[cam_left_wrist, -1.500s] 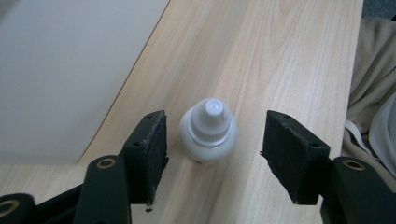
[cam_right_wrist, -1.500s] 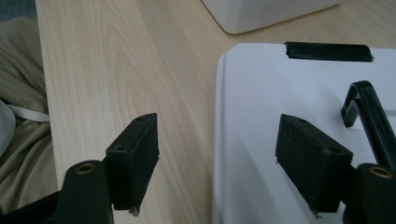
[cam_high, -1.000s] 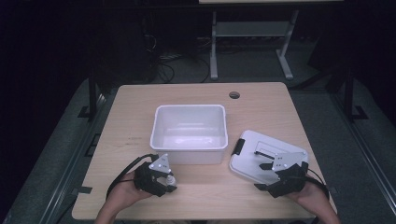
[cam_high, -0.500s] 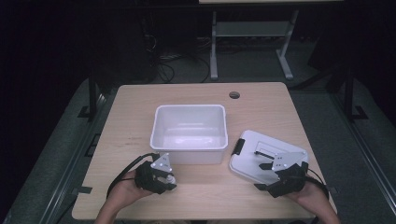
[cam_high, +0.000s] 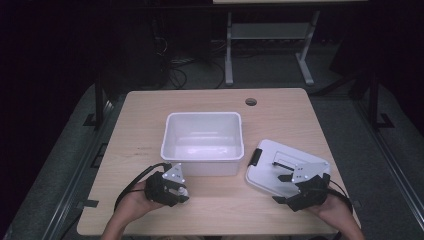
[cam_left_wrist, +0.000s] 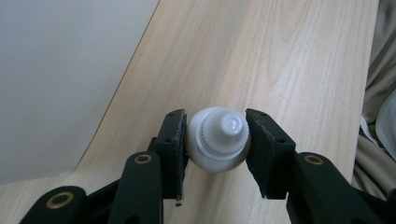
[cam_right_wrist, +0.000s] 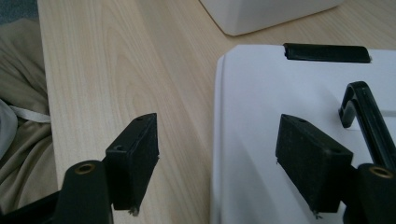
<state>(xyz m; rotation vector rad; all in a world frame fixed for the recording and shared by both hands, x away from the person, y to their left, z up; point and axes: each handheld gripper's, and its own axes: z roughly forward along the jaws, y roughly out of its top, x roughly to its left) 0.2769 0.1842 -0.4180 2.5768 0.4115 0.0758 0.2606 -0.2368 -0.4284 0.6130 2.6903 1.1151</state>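
**Bottle gripped at the left, lid waiting at the right**

Your left gripper (cam_left_wrist: 215, 140) has just been closing, and its pads now press on both sides of a small white bottle (cam_left_wrist: 218, 139). The cap points along the jaws toward the camera, so you hold it across its round body, a fair grip for a thing that would roll. In the high view the bottle (cam_high: 183, 190) sits at about 7 o'clock on the table (cam_high: 150, 120), just in front of the tub's (cam_high: 204, 137) near left corner and low over the wood. That puts it close to the tub, so the lift over the wall should be short if the tub is where it goes.

Your right gripper (cam_right_wrist: 217, 163) stands open with nothing between the pads. One jaw hangs over bare wood and the other over the white lid (cam_right_wrist: 280, 116), so they straddle the lid's edge, probably ready to take it by that edge. The lid (cam_high: 280, 165) lies flat at about 4 o'clock, just beside the tub, with its black latch (cam_high: 256, 156) toward the tub.

The tub is open and looks empty. Lift the bottle clear of the near wall before you move it in.
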